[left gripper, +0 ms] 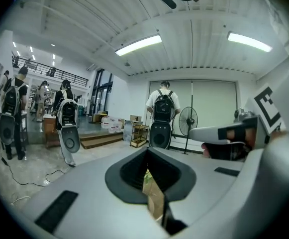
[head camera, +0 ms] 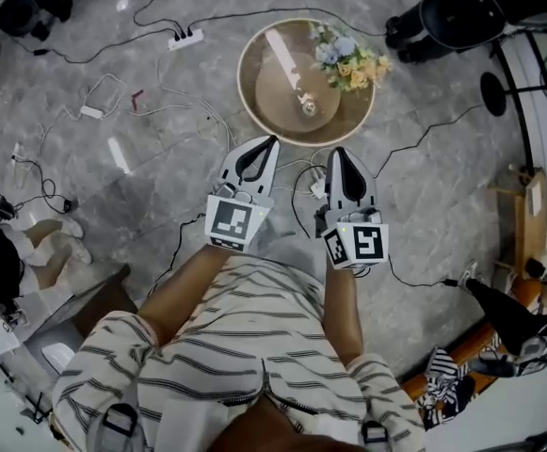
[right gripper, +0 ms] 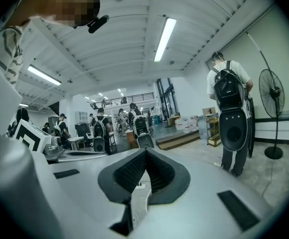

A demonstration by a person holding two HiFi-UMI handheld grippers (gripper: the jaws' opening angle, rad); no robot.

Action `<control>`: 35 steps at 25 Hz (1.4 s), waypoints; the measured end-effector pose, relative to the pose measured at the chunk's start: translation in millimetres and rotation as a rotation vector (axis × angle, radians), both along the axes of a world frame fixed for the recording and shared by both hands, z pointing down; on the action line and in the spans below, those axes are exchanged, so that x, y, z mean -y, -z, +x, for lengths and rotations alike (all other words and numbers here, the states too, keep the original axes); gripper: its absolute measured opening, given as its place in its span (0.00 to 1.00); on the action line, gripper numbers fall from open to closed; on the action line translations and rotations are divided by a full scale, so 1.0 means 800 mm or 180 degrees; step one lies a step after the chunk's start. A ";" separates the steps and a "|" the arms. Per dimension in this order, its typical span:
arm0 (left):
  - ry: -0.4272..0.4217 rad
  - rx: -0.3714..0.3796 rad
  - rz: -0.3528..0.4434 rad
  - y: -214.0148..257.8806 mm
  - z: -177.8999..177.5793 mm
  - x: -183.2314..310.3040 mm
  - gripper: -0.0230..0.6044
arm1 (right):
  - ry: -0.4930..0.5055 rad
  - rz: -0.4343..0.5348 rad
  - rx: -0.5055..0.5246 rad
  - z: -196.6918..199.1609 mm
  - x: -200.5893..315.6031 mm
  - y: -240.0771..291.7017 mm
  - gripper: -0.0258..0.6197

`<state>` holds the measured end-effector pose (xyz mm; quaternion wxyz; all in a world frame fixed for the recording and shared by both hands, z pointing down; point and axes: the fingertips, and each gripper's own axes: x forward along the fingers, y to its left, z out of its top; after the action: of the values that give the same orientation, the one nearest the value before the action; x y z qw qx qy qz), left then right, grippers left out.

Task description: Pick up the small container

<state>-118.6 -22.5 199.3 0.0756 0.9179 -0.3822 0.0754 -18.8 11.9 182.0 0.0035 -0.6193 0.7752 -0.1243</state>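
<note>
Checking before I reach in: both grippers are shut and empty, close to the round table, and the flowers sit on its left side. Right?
Not quite. The head view shows the flowers on the right side of the round table, not the left. The rest holds.

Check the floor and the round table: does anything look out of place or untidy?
Loose cables and a power strip sprawl over the floor around the round table: a tangle underfoot. On the table nothing looks spilled.
</note>
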 end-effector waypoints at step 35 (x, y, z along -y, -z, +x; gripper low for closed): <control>0.0106 0.0621 -0.0707 -0.427 0.176 0.094 0.04 | 0.0164 -0.0724 0.0290 0.155 0.078 -0.360 0.04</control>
<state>22.2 -98.0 540.8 0.1405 0.8857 -0.3922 0.2049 105.3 -50.2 470.1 -0.0347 -0.5893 0.7708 -0.2396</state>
